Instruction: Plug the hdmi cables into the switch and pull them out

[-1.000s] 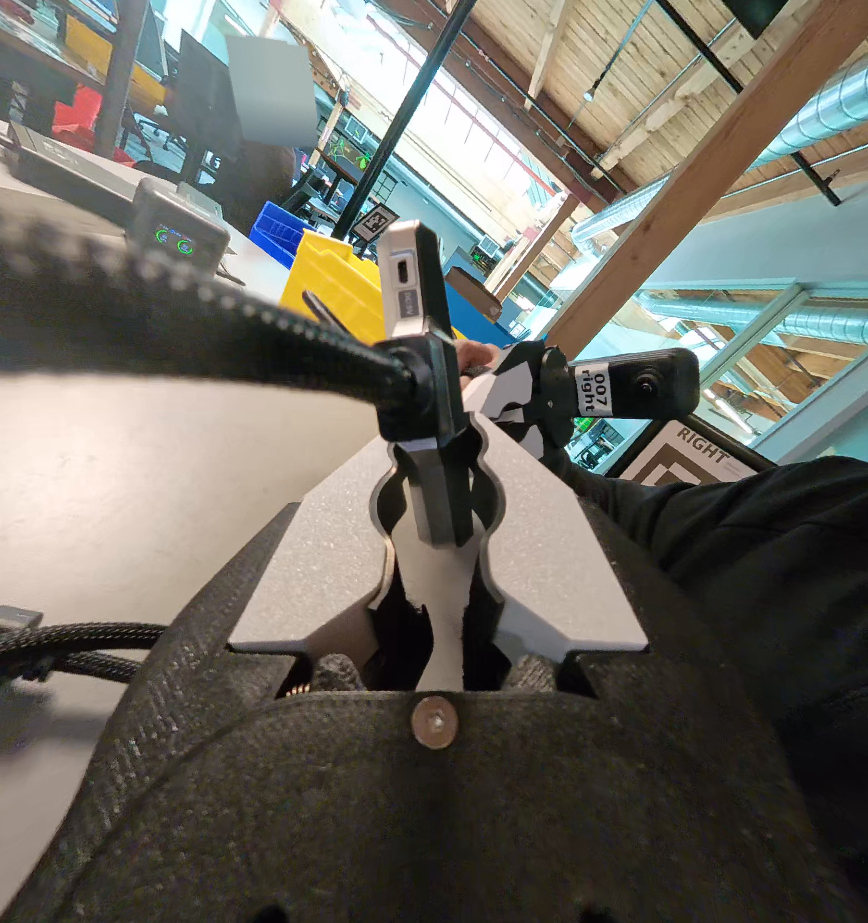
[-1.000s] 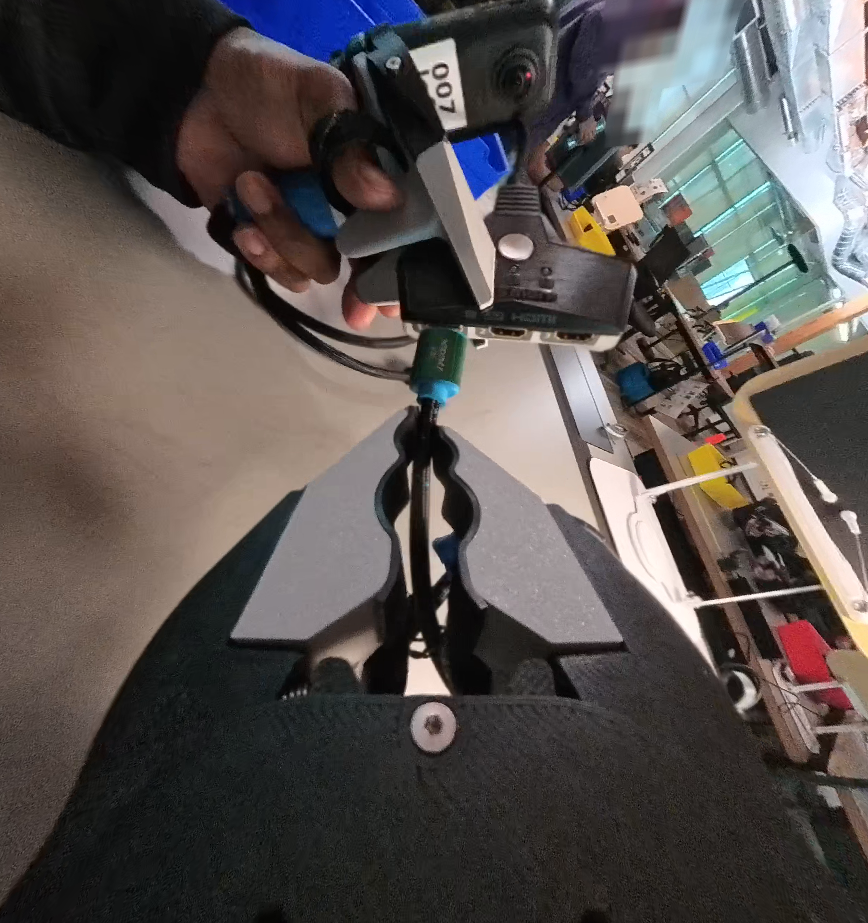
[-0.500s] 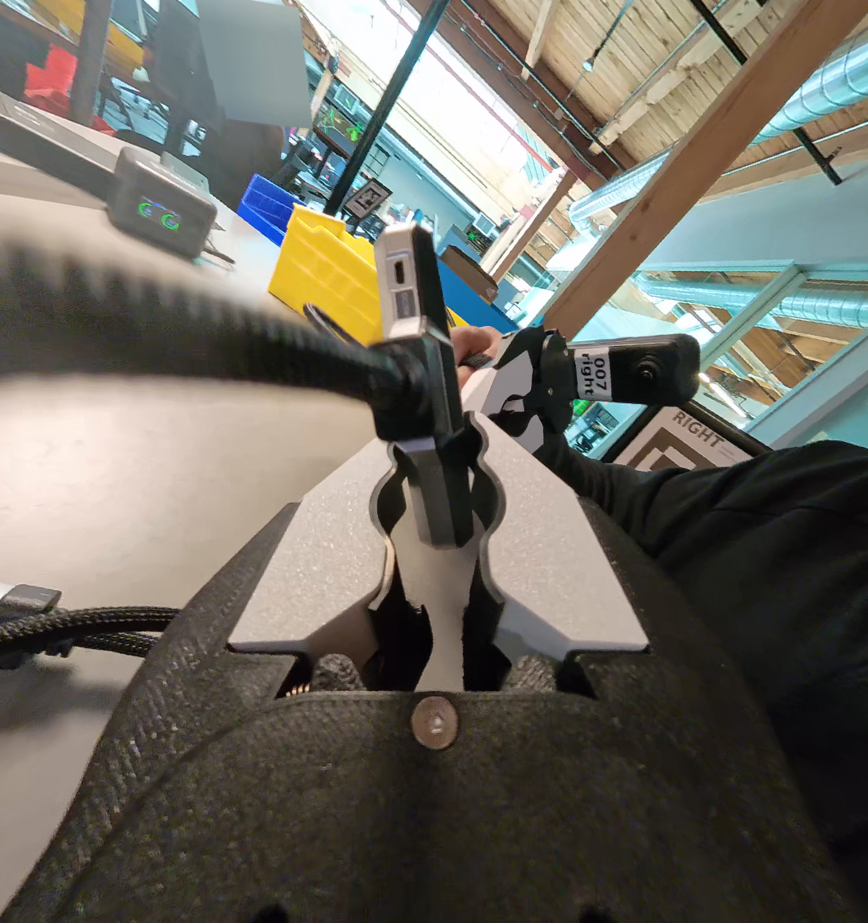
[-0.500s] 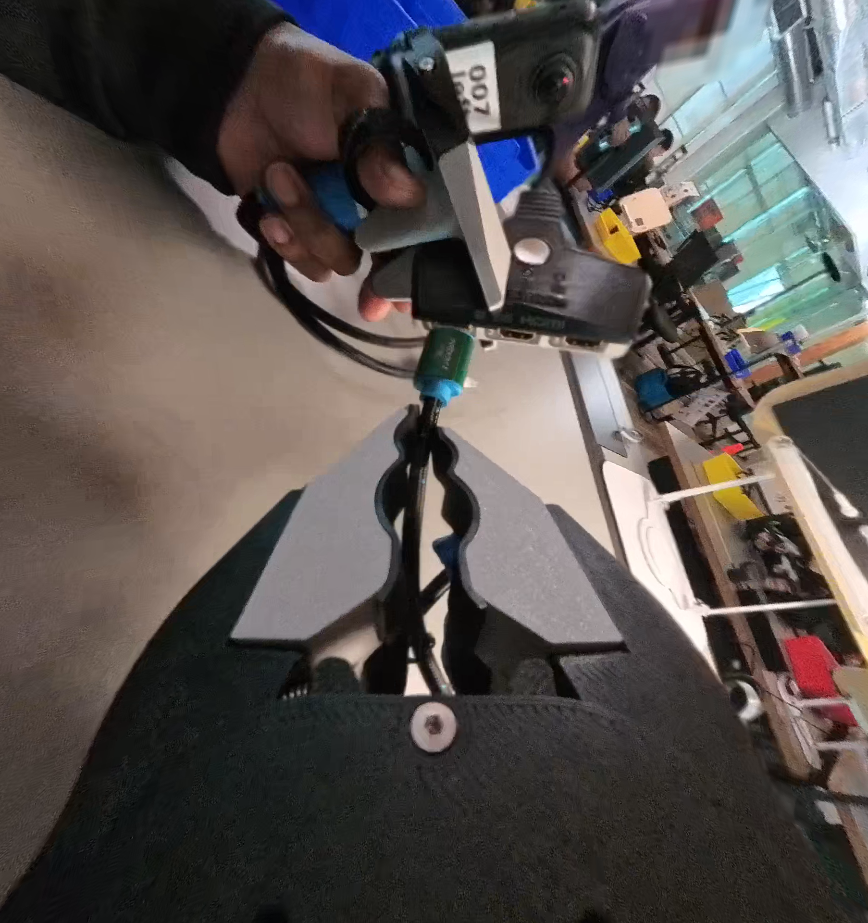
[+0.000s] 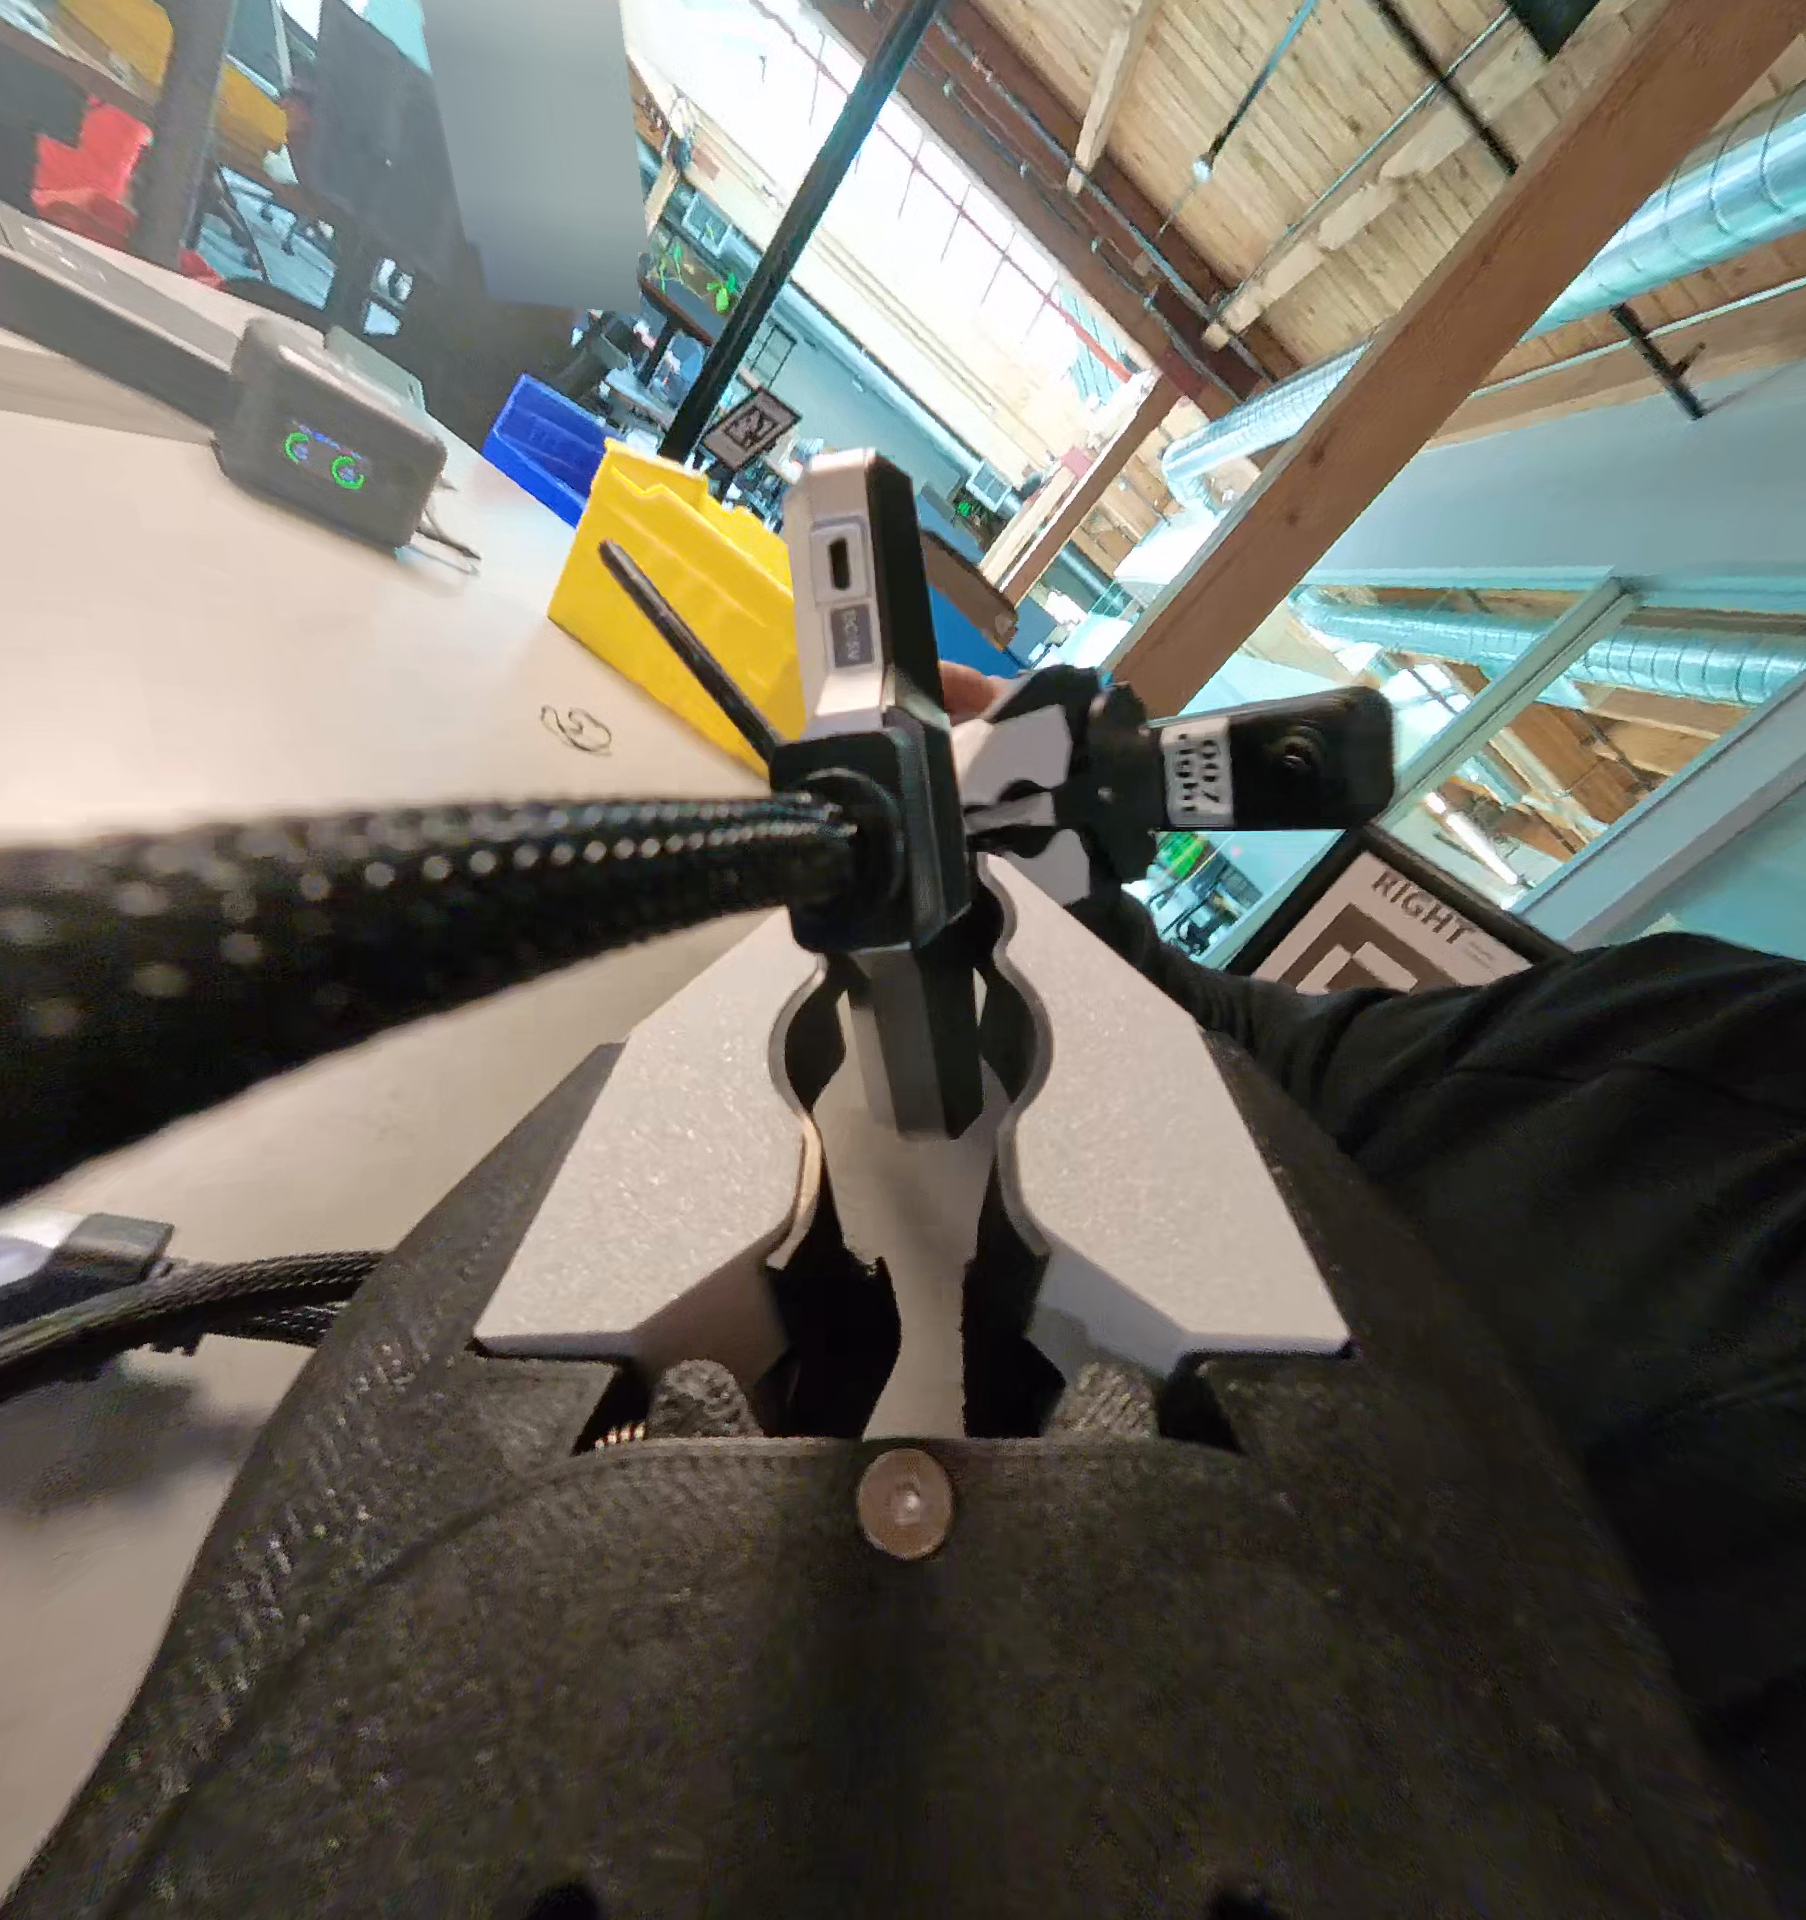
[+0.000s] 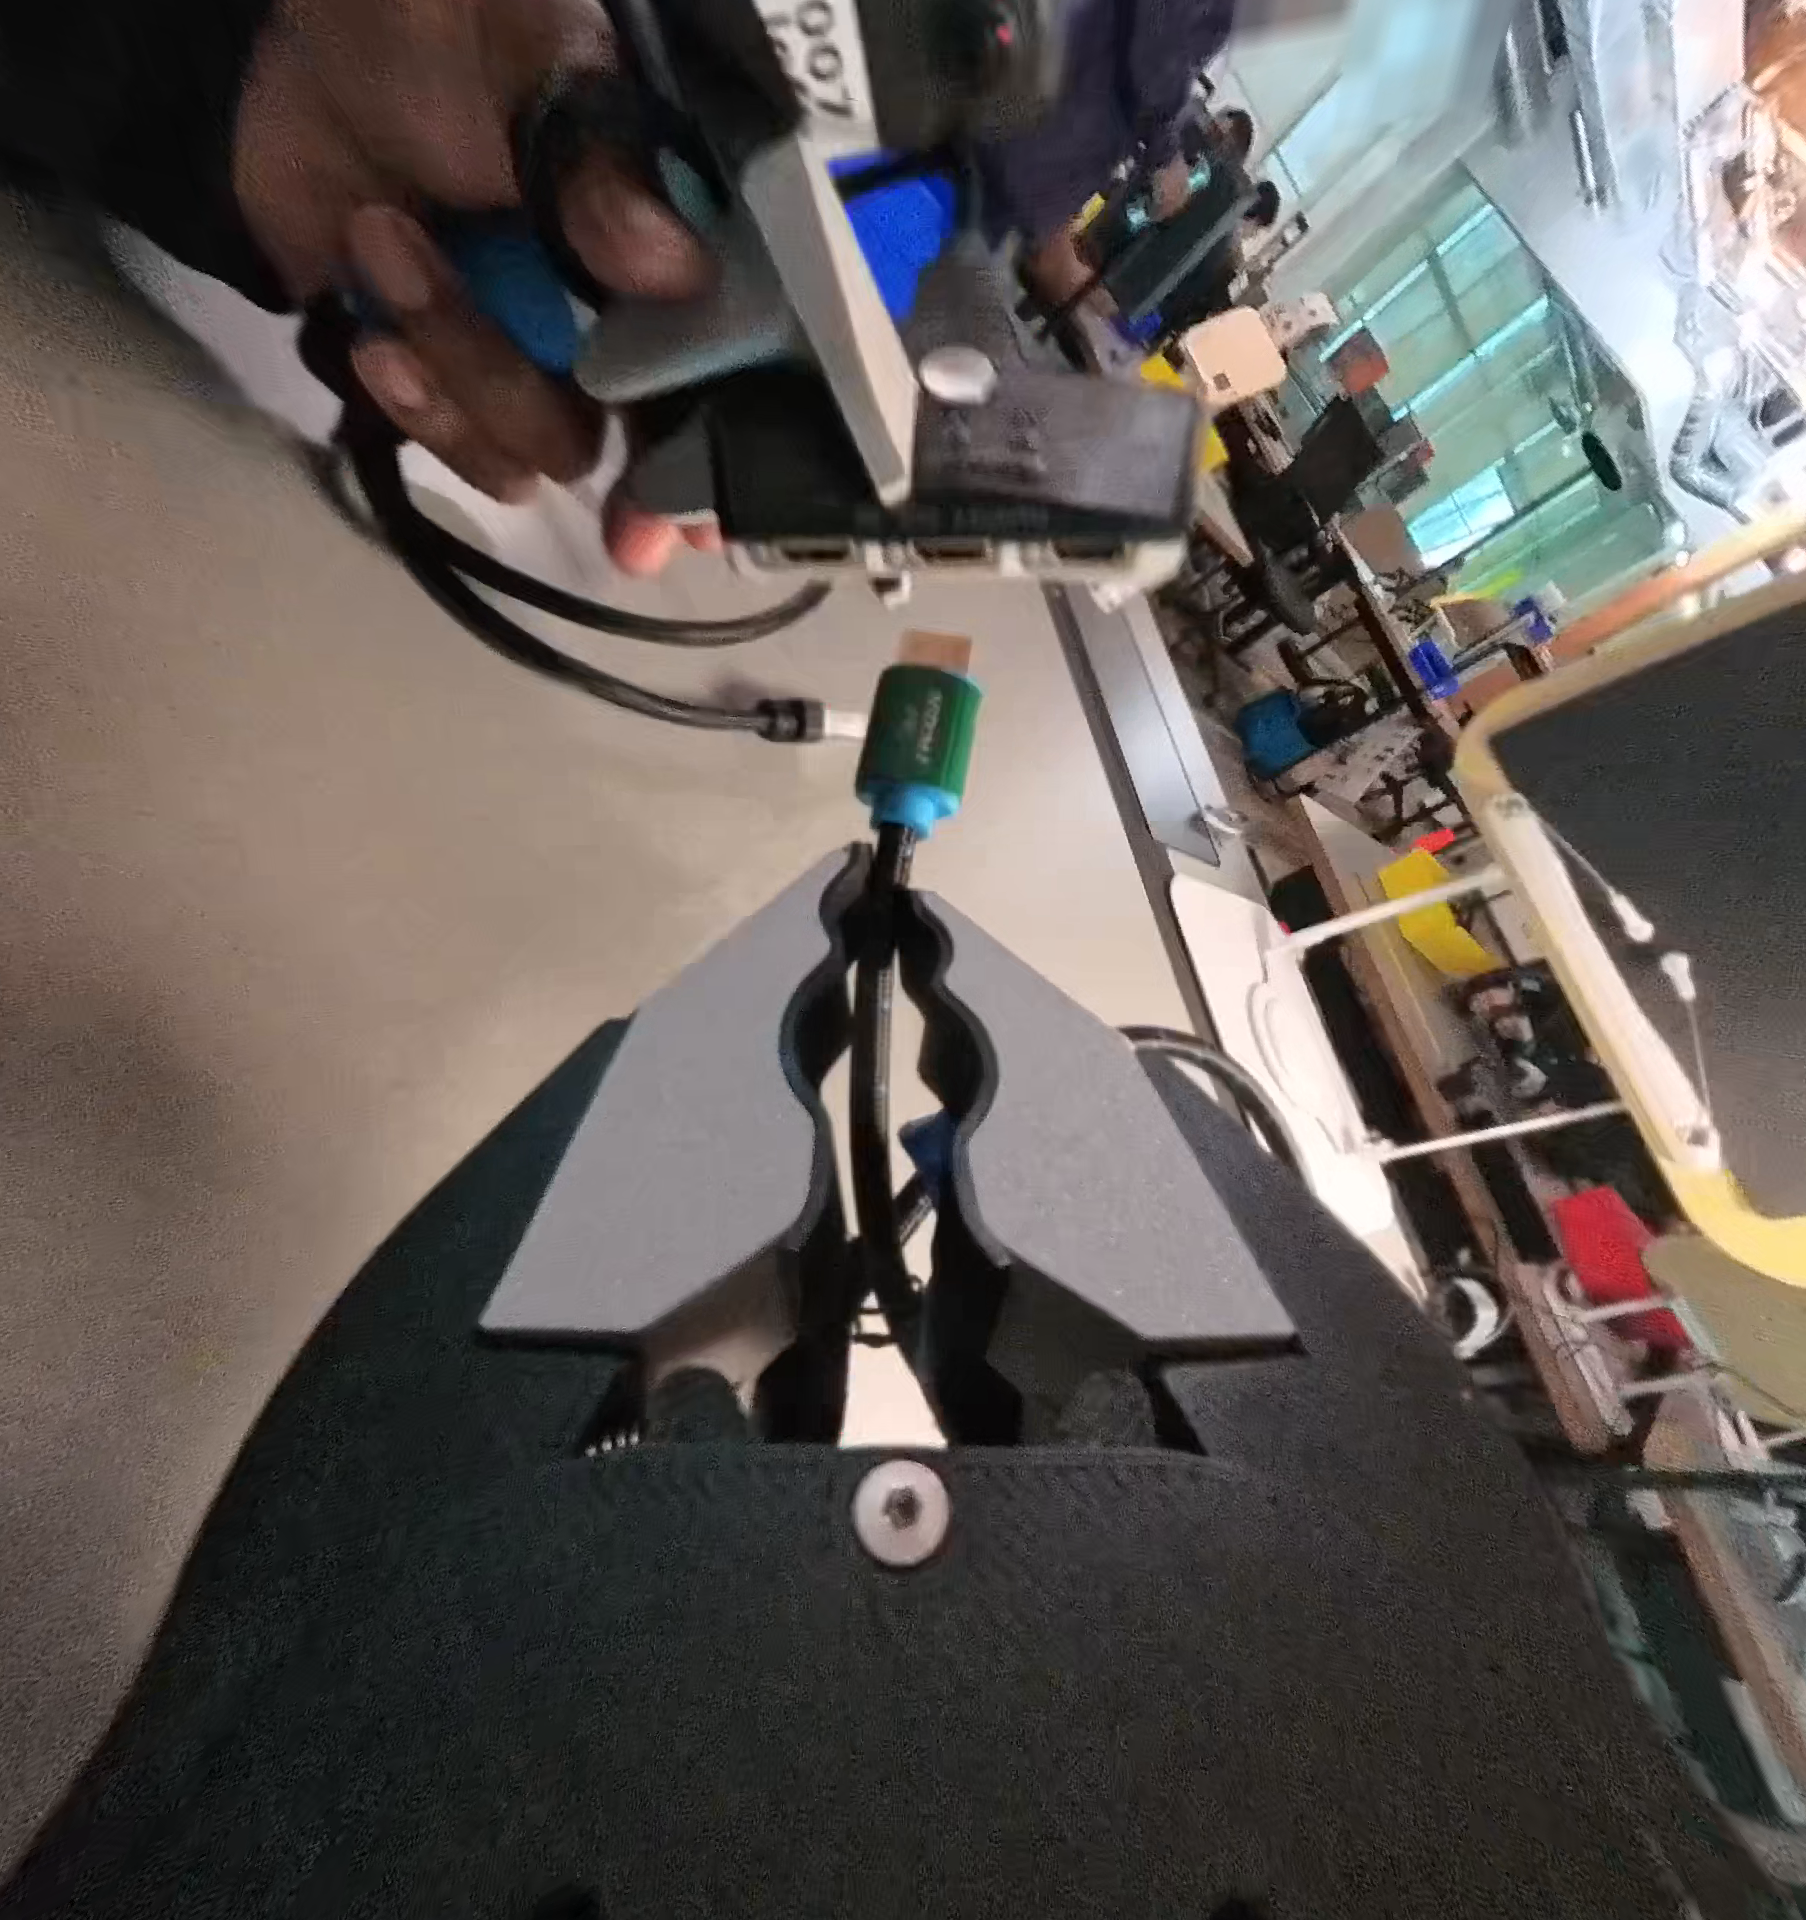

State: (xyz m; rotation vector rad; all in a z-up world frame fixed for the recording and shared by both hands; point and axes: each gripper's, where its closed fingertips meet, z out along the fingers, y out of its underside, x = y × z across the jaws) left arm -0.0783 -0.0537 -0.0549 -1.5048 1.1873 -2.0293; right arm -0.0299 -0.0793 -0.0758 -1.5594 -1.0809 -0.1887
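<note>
- Pale grey desk under everything, open workshop with timber beams behind.
- Nearest in the left wrist view: left hand-held gripper clenched on the lower end of the switch, held upright on its narrow edge between the fingers.
- Thick braided black cable plugged into the switch's left face, running off to the near left.
- Just beyond the switch: right hand-held gripper, partly hidden behind it.
- Farther left on the desk: yellow bin, blue bin, dark box with green lights.
- Nearest in the right wrist view: right hand-held gripper grasping the thin black hdmi cable just below its green plug.
- Plug out of the switch, gold tip pointing at the port row, close beneath it, not touching.
- Beyond: a hand around the left hand-held gripper's blue handle; loose black cable on the desk to the left.
</note>
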